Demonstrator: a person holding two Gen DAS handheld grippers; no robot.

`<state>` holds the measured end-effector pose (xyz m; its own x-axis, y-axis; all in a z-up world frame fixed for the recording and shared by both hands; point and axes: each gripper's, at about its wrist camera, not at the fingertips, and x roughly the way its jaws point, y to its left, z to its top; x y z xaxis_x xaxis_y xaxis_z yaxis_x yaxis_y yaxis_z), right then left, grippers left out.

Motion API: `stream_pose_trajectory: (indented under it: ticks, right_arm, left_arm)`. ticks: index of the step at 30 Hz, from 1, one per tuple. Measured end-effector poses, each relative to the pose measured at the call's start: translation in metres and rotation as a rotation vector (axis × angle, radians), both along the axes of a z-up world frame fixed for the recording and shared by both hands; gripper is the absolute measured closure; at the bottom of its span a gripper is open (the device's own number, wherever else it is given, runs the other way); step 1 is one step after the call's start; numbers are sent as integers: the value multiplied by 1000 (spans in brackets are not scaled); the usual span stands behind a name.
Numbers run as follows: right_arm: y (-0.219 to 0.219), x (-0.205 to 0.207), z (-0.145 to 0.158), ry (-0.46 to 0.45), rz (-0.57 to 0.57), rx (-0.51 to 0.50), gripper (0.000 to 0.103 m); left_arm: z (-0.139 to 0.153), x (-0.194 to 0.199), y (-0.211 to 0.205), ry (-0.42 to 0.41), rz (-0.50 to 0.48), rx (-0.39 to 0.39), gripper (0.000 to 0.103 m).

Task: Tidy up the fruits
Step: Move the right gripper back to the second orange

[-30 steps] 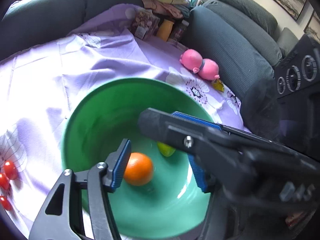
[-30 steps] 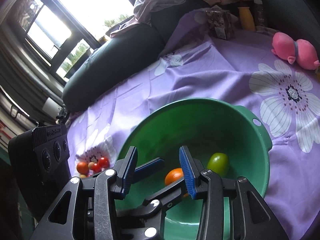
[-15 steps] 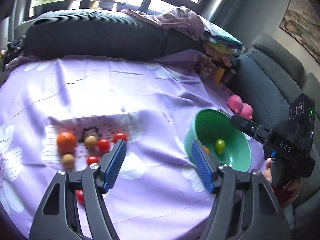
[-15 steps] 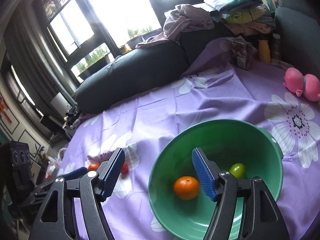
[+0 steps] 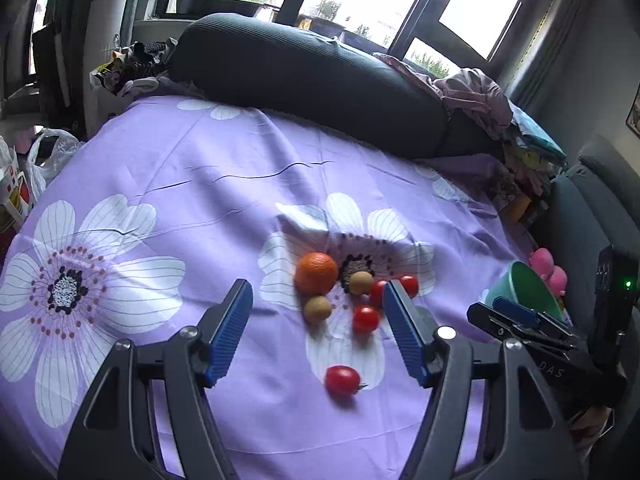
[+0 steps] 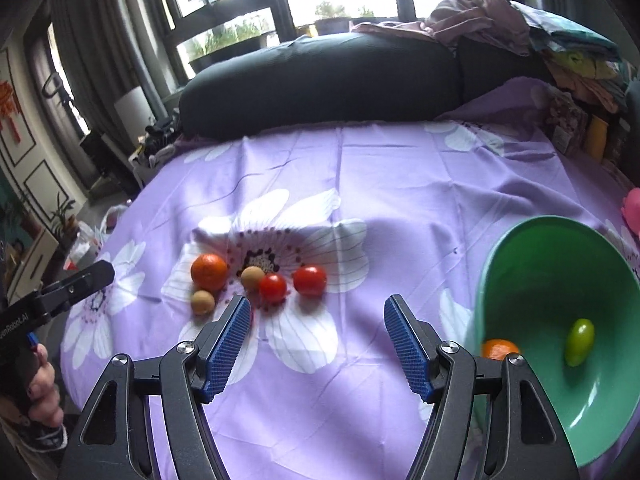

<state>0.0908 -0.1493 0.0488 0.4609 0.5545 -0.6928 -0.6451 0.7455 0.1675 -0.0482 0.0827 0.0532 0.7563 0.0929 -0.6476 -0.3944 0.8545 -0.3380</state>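
Observation:
A green bowl [image 6: 520, 264] sits at the right on the purple flowered cloth, holding an orange [image 6: 498, 349] and a green fruit [image 6: 579, 340]; its rim also shows in the left wrist view [image 5: 520, 284]. Loose fruit lies on a white flower: an orange [image 5: 316, 273], two small brown fruits [image 5: 317, 309], and several red tomatoes [image 5: 365, 319]. One tomato [image 5: 341, 380] lies nearest. My left gripper [image 5: 318, 332] is open and empty above this cluster. My right gripper [image 6: 318, 338] is open and empty, between the cluster [image 6: 272, 287] and the bowl.
A dark sofa cushion [image 5: 304, 76] borders the far side of the cloth. Piled clothes [image 6: 480, 16] lie at the back right. A pink toy [image 5: 548, 268] sits beyond the bowl. A yellow bottle [image 6: 596, 138] and a box stand at the right edge.
Both grippers have pulled back from the bowl and swung left. The left one now faces the loose fruit cluster; the bowl has slid to the right edge of both views.

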Motion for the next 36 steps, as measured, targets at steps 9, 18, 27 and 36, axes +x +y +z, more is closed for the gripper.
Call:
stream_pose_trajectory:
  ticks: [9,18,27,36]
  right_arm:
    - [58,-1,-17,94,56,-73,33]
    - [103,26,-22,276,69,-52,47]
    - [163,14,-42,207,97,-176,48]
    - [168,14,-59,239,102,-173,59]
  left_arm:
    - [-30,-6,29,39,47,-73,35]
    - [-42,-6,42,70,71,-122,37]
    - [-44,-6,40,75,63,-151,37]
    - [-42,-8,37,74,65,-143,37]
